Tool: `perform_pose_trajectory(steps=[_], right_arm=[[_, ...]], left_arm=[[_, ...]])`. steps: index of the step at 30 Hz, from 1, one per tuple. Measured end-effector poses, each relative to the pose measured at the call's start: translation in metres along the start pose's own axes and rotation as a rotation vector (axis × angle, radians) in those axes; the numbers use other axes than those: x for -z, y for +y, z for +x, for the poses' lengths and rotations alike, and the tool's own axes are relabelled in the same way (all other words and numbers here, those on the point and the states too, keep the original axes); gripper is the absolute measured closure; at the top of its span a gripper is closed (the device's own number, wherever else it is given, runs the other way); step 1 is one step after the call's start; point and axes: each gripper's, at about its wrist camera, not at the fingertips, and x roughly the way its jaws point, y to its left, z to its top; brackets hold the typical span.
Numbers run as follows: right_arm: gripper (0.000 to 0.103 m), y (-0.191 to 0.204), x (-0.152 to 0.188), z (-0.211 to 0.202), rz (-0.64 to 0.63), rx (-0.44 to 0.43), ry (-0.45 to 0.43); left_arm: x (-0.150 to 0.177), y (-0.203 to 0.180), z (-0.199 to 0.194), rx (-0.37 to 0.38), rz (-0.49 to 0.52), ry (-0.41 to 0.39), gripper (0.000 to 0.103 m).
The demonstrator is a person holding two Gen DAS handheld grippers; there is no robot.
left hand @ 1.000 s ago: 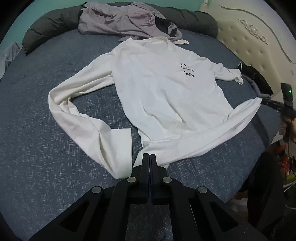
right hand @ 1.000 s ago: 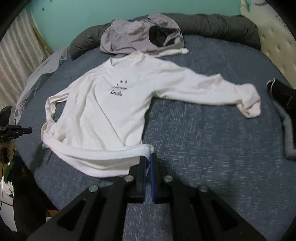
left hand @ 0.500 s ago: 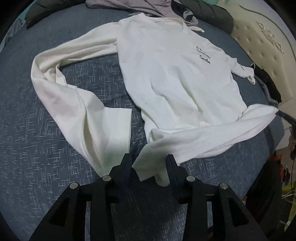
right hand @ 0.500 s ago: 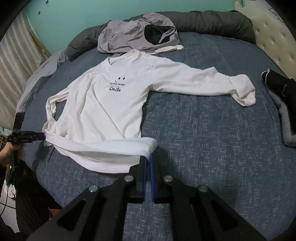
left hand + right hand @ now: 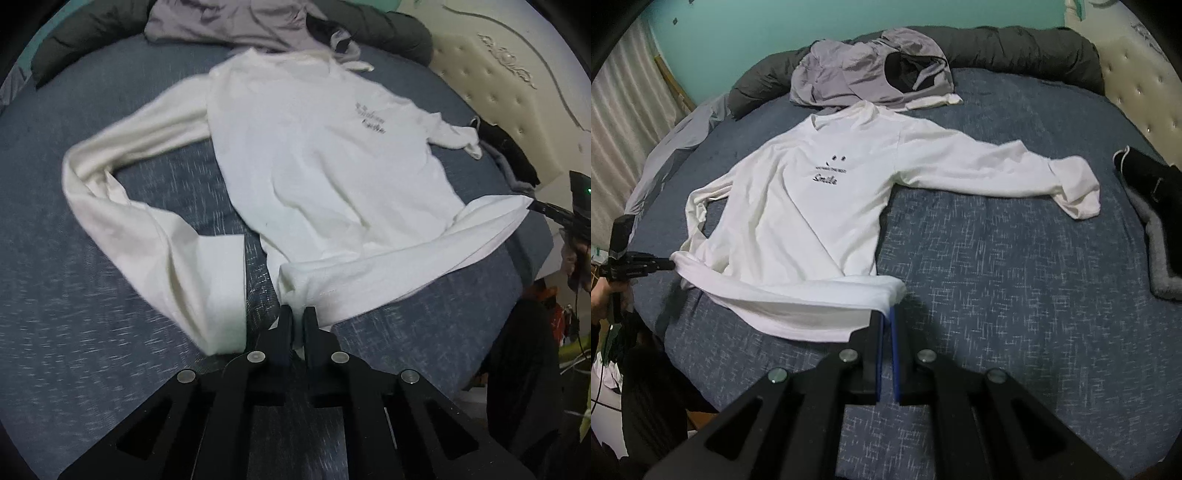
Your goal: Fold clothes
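Observation:
A white long-sleeved shirt (image 5: 325,166) with a small black print lies face up on the blue bed cover (image 5: 997,277), sleeves spread out. Its bottom hem is doubled over and stretched between both grippers. My left gripper (image 5: 297,314) has one hem corner between its jaws, which are closing, with the pads pressing the cloth. In the right wrist view the left gripper (image 5: 670,264) pulls that corner taut. My right gripper (image 5: 886,314) is shut on the opposite hem corner. The left wrist view shows the right gripper (image 5: 546,210) at the bed's edge.
A grey jacket (image 5: 871,74) lies crumpled above the shirt's collar, against a dark rolled quilt (image 5: 1015,48). Black and grey clothes (image 5: 1160,206) sit at the right edge. A padded cream headboard (image 5: 498,92) stands beyond them. A person's dark trouser legs (image 5: 524,369) are at the bed's near edge.
My left gripper opened, moved forward over the hem corner and closed on it. The hem between the grippers now hangs raised and taut. The right gripper stayed put.

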Motion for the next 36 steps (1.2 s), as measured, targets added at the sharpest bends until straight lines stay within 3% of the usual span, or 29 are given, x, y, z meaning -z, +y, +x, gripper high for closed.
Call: perform_pose_trajectory(steps=[6, 10, 15, 20, 23, 27, 36], right_arm=[[0.1, 0.011, 0.009, -0.036, -0.047, -0.032, -0.036], [0.1, 0.016, 0.031, -0.043, -0.084, -0.051, -0.023], [0.1, 0.01, 0.067, -0.021, -0.078, -0.034, 0.04], [0.1, 0.003, 0.092, 0.012, -0.053, -0.033, 0.135], [0.099, 0.004, 0.101, 0.015, -0.059, -0.037, 0.174], [0.098, -0.002, 0.104, 0.006, -0.061, -0.065, 0.196], [0.098, -0.012, 0.057, -0.021, 0.01, -0.087, 0.073]], left_arm=[[0.013, -0.01, -0.06, -0.009, 0.035, -0.04, 0.097], [0.034, -0.024, -0.073, 0.003, 0.055, -0.032, 0.097], [0.067, -0.03, -0.037, -0.011, 0.056, 0.048, 0.097], [0.086, -0.023, 0.012, -0.029, -0.018, 0.12, 0.096], [0.091, -0.023, 0.015, -0.015, -0.03, 0.13, 0.095], [0.093, -0.017, -0.004, -0.034, -0.043, 0.112, 0.086], [0.047, 0.011, -0.041, -0.062, -0.11, -0.023, 0.083]])
